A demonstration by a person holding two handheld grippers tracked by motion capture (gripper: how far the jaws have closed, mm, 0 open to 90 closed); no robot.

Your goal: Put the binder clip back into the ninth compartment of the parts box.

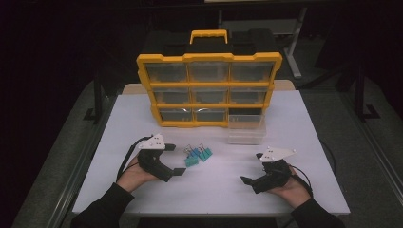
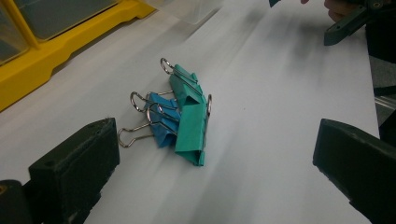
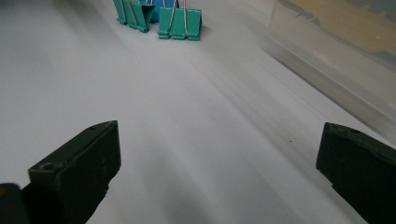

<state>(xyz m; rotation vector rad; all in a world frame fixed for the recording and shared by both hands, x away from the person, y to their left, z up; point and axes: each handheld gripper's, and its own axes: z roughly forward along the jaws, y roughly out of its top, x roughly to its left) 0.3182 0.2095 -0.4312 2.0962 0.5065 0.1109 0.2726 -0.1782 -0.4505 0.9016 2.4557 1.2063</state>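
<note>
A small pile of binder clips (image 1: 197,156) lies on the white table (image 1: 214,190), in front of the yellow organizer (image 1: 209,90). In the left gripper view they are two green clips (image 2: 190,128) and a blue clip (image 2: 163,126) with wire handles, lying together. My left gripper (image 1: 175,159) is open just left of the pile, its jaws wide apart with the clips ahead of them (image 2: 215,144). My right gripper (image 1: 252,168) is open and empty farther right, pointing toward the green clips (image 3: 180,23), which are well beyond its jaws (image 3: 217,149).
The organizer has clear drawers and a yellow handle (image 1: 209,35). A clear plastic drawer (image 1: 245,128) stands on the table by its lower right corner, also at the right in the right gripper view (image 3: 327,60). The right gripper's jaw tip (image 2: 343,25) shows far off.
</note>
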